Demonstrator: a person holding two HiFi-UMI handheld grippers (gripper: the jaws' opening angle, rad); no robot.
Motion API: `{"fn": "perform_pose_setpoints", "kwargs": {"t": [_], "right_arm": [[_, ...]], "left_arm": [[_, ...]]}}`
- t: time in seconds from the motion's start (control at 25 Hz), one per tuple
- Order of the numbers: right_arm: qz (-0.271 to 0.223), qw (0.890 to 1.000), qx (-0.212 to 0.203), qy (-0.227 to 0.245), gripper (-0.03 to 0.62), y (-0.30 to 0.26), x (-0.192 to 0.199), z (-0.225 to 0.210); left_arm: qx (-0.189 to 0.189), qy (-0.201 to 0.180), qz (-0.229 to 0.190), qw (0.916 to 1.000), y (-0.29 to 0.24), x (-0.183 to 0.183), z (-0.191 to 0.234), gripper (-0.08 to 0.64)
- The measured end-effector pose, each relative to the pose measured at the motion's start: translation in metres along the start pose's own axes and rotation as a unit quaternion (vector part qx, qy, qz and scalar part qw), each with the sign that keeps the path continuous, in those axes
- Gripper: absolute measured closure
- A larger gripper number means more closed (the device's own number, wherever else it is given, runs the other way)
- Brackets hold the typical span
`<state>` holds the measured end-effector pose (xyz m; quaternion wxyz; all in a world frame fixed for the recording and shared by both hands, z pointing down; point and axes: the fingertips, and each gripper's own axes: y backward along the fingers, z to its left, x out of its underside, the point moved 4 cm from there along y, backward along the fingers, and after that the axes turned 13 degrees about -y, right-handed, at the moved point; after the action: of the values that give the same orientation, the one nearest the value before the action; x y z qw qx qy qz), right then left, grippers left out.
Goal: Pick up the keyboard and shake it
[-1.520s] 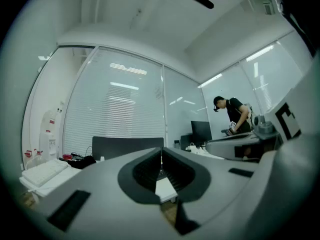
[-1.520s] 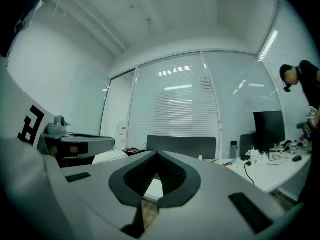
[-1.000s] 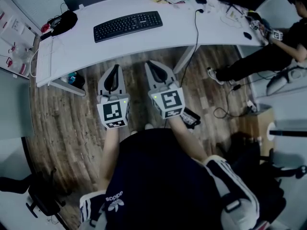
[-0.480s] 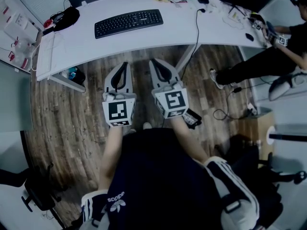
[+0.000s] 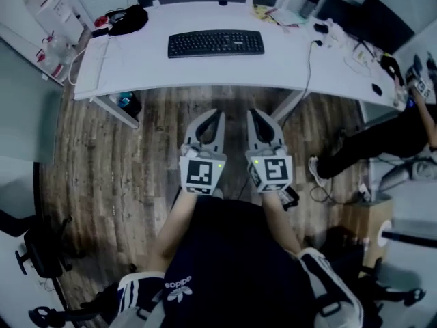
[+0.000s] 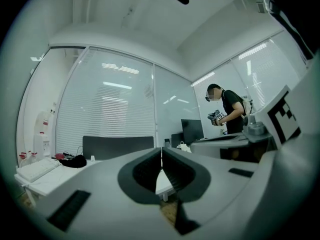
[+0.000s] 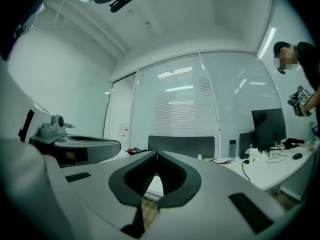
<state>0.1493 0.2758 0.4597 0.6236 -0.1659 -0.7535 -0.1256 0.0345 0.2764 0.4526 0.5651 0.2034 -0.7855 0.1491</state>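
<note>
Keyboard (image 5: 216, 44) flat on the desk (image 5: 136, 74), well ahead of the left gripper (image 5: 216, 115) and right gripper (image 5: 254, 114), both closed and empty above the floor; best opened early and brought to opposite ends for a level lift

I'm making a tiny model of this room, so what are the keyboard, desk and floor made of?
Keyboard: probably plastic, matt black, rows of small keys.
Desk: smooth white top, maybe laminate or painted board.
Floor: looks like wood planks, brown with streaky grain, though it could be wood-look vinyl.
</note>
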Motion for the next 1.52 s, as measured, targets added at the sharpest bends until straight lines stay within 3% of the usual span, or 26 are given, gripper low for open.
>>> {"fn": "perform_pose_setpoints", "kwargs": {"t": [0.28,0.72,1.0,1.52], "right_arm": [[0.011,1.000,0.014,-0.003,0.588,-0.035,0.008,-0.008],[0.004,1.000,0.022,0.009,0.588,-0.123,-0.014,-0.004],[0.015,0.999,0.045,0.015,0.588,-0.145,-0.003,-0.003],[0.014,0.998,0.065,0.020,0.588,-0.180,-0.009,-0.019]], "left_arm": [[0.013,0.028,-0.010,0.9995,-0.028,0.014,0.029,0.552],[0.013,0.043,-0.020,0.9988,-0.078,0.025,0.122,0.552],[0.022,0.046,-0.005,0.9987,-0.097,0.049,0.150,0.552],[0.021,0.044,-0.011,0.9988,-0.123,0.059,0.183,0.552]]}}
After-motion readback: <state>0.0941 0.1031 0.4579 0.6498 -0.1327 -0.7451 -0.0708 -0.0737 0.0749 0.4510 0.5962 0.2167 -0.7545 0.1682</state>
